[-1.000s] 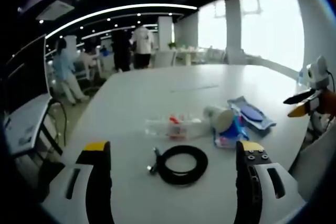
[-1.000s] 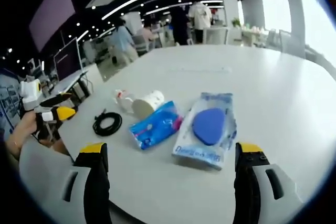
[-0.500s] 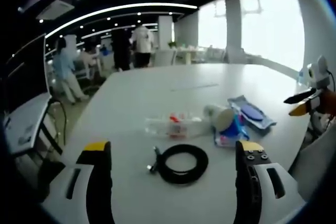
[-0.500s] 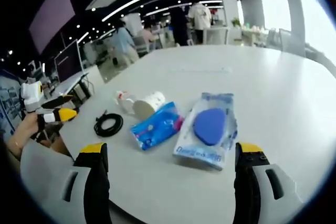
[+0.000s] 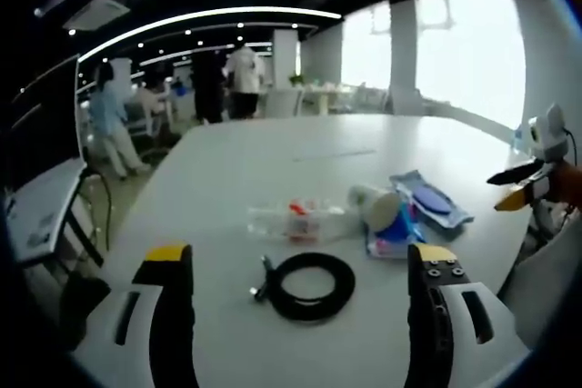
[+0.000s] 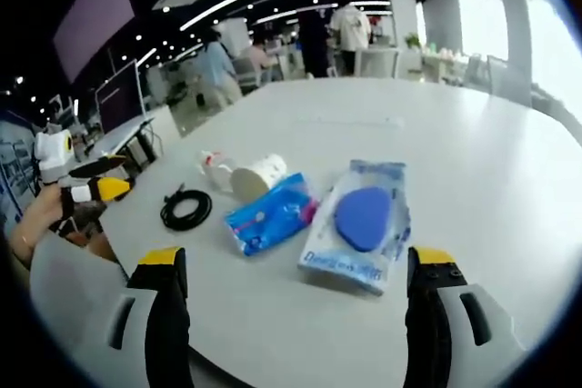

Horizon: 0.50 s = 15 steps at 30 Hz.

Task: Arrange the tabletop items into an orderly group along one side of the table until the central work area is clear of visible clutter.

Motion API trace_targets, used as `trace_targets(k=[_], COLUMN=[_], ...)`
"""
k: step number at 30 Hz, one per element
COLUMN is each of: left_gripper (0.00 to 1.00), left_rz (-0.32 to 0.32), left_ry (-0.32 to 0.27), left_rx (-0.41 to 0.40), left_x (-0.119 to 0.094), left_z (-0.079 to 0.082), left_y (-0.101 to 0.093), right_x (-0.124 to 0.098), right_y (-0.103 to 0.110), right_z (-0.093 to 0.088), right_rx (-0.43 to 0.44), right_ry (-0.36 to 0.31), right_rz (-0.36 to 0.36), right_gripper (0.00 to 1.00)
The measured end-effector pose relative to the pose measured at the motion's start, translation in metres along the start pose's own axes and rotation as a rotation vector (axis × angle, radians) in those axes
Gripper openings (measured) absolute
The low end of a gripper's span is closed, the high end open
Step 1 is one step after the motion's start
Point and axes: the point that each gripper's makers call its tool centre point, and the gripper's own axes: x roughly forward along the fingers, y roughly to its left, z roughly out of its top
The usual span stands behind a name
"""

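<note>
On the white table [image 5: 273,161] lie a black coiled cable [image 5: 304,285], a clear plastic bottle with a red label [image 5: 293,221], a paper cup on its side [image 5: 375,203], a blue packet [image 5: 391,232] and a clear pack with a blue pad [image 5: 429,199]. My left gripper [image 5: 300,265] stands open just before the cable, nothing between its jaws. In the right gripper view the same cable [image 6: 185,210], cup [image 6: 257,177], blue packet [image 6: 272,213] and pad pack [image 6: 360,221] lie ahead of my open right gripper [image 6: 297,265]. The other gripper [image 6: 86,190] shows at the left, and the right one [image 5: 523,181] at the right edge.
The table [image 6: 473,161] runs wide and bare beyond the items. Several people [image 5: 241,79] stand in the room behind, near other desks [image 5: 36,211] and bright windows [image 5: 455,43]. A hand [image 6: 36,224] holds the left gripper.
Nothing on the table has moved. Both views have shifted only slightly with the hands.
</note>
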Motion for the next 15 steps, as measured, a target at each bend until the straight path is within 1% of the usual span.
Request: trace_targets(k=[3,7,15], left_gripper=[0.95,0.95,0.94], left_rz=[0.0,-0.008,-0.047], left_ry=[-0.006,-0.006,0.005], left_rx=[-0.007,-0.008,0.009], left_x=[-0.001,-0.002,0.0], left_z=[0.001,0.002,0.001], left_y=[0.0,-0.003,-0.012], right_x=[0.0,0.0,0.002], right_y=[0.0,0.0,0.002], right_z=[-0.001,0.0,-0.002], right_rx=[-0.016,-0.011,-0.02], right_ry=[0.005,0.002,0.012], right_rz=[-0.005,0.0,0.01], right_gripper=[1.0,1.0,1.0])
